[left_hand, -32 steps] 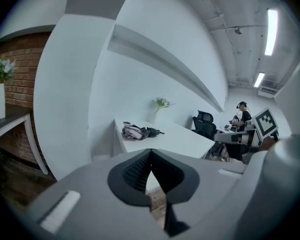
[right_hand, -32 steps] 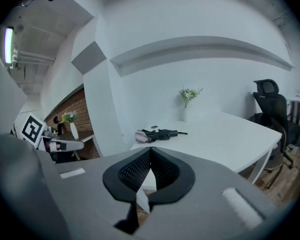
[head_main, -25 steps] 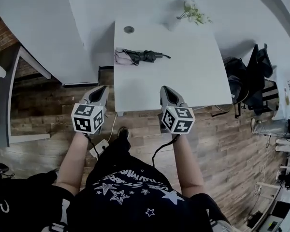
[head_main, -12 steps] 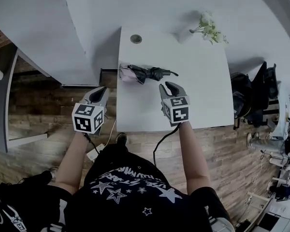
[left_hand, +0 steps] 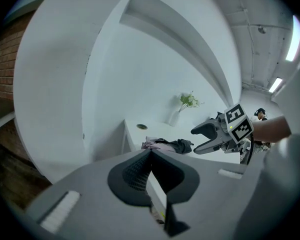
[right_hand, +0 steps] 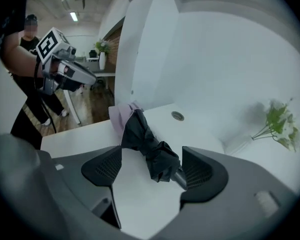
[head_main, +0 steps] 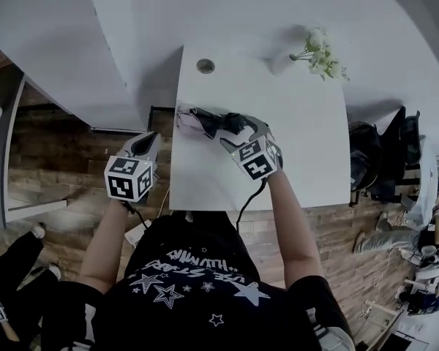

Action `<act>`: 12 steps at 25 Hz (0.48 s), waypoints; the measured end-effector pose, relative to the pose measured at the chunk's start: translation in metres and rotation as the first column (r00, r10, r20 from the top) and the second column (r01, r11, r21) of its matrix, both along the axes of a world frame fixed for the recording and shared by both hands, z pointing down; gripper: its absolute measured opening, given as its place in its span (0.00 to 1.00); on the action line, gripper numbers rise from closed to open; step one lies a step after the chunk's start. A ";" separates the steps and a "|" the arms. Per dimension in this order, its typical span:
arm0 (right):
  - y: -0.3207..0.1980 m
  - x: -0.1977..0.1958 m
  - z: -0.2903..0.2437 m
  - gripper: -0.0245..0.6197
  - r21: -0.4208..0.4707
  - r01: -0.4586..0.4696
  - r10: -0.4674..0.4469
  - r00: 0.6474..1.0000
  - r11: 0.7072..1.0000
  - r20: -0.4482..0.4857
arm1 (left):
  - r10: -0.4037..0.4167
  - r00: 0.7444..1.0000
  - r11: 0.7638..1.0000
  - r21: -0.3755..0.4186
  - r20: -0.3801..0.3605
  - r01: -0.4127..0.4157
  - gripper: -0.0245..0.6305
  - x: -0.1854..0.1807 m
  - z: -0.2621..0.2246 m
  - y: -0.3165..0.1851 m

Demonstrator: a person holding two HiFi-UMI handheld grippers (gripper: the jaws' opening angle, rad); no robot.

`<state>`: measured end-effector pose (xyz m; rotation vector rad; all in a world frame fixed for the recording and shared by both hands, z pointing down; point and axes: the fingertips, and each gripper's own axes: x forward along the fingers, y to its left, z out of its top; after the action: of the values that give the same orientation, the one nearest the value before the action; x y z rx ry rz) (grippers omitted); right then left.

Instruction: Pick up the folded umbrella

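Note:
The folded umbrella (head_main: 205,121), black with a pale pink part at its left end, lies on the white table (head_main: 307,145) near the left edge. My right gripper (head_main: 243,125) is at its right end. In the right gripper view the jaws are opening wide, with the black bundle (right_hand: 147,144) and its handle stub lying between the pads (right_hand: 197,166), which are not pressing on it. My left gripper (head_main: 148,143) hangs off the table's left front corner over the wooden floor, shut and empty. The left gripper view shows the umbrella (left_hand: 165,145) beyond its closed tips (left_hand: 150,152).
A round cable hole (head_main: 205,66) and a vase of pale flowers (head_main: 318,53) sit at the table's far side against the white wall. Dark chairs and bags (head_main: 380,152) stand to the right. Another person (head_main: 7,284) stands at lower left.
My right gripper has travelled forward over the table to the umbrella, rolled over, and its jaws have gone from shut to wide apart. The left gripper has shifted slightly forward.

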<state>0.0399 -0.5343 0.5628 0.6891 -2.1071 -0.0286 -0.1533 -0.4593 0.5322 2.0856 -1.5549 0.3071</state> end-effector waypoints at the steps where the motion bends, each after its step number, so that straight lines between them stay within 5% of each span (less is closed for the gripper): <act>1: -0.002 -0.002 0.005 0.65 -0.012 0.035 -0.036 0.999 0.999 -0.025 | -0.016 1.000 1.000 -0.003 0.002 0.016 0.04 -0.002 0.001 -0.001; 12: -0.032 -0.018 0.043 0.72 -0.078 0.300 -0.309 0.933 0.951 -0.185 | -0.134 0.990 0.989 -0.064 0.037 0.136 0.04 -0.006 0.019 -0.010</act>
<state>0.0220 -0.5666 0.6063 0.3098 -1.9982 -0.2076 -0.1597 -0.4693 0.5511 1.9235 -1.6723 0.3399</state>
